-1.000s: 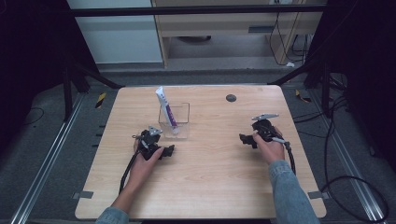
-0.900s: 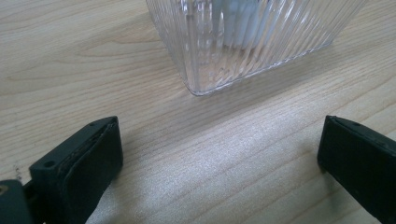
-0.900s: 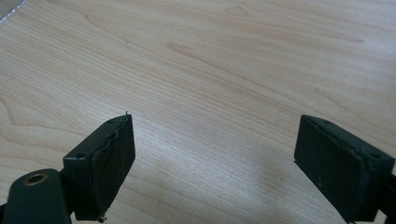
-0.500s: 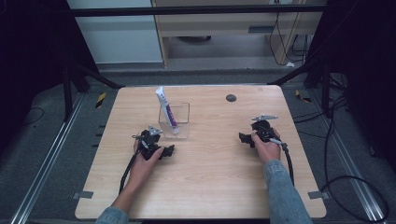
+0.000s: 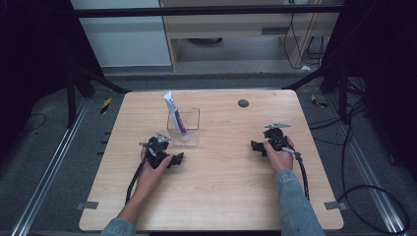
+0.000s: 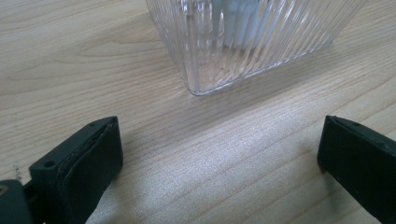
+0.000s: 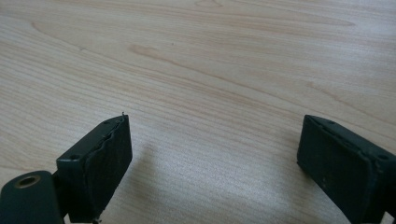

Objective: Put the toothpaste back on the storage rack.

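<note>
A clear ribbed container [image 5: 189, 129] stands on the wooden table [image 5: 221, 187], and a white and purple tube [image 5: 174, 114] leans upright inside it. My left gripper [image 5: 166, 150] rests on the table just in front and to the left of the container, open with nothing between its jaws. In the left gripper view the container's corner [image 6: 243, 42] is close ahead of my open left gripper [image 6: 219, 135]. My right gripper [image 5: 268, 140] sits on the right side of the table, well away from the container. It is open over bare wood [image 7: 215, 135].
A small dark round spot [image 5: 243, 103] marks the table's far side. Black cables [image 5: 302, 172] trail from both grippers toward the near edge. Dark frame legs and floor rails surround the table.
My right gripper has edged slightly to the left. The left gripper, the container and the tube have stayed where they were.
</note>
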Available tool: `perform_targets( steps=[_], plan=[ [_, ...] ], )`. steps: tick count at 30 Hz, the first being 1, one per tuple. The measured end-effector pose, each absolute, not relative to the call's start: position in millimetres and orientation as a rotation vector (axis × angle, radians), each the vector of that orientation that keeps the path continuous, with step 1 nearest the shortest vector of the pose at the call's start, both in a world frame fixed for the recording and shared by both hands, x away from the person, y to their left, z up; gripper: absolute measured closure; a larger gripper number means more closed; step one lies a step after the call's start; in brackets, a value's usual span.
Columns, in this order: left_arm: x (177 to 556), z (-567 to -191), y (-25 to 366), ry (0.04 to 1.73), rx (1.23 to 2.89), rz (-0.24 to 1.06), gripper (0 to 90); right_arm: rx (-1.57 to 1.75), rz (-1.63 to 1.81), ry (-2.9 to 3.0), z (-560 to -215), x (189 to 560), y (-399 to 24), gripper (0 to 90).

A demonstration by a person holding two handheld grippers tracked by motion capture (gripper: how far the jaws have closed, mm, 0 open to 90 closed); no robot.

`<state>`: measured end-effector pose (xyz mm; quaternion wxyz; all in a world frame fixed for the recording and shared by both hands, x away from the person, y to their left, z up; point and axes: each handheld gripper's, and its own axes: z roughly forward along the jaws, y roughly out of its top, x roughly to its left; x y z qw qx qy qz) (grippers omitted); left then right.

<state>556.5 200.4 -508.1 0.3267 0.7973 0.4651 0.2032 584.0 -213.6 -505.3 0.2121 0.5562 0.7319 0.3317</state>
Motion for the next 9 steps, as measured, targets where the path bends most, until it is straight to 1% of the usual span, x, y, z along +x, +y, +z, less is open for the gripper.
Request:
perform_targets(
  steps=[2,6,9],
  plan=[
    [556.5,-508.0,200.4,1.218,2.089,0.532,0.0,1.545,0.917,2.028,-505.6,584.9,-213.0,9.7],
    [556.5,-508.1,200.4,1.218,2.089,0.533,0.0,1.476,0.882,2.025,-510.7,583.0,-207.9,6.0],
    [556.5,-508.1,200.3,1.218,2.088,0.533,0.0,1.480,0.882,2.023,-510.8,582.6,-207.0,5.3]
  ],
)
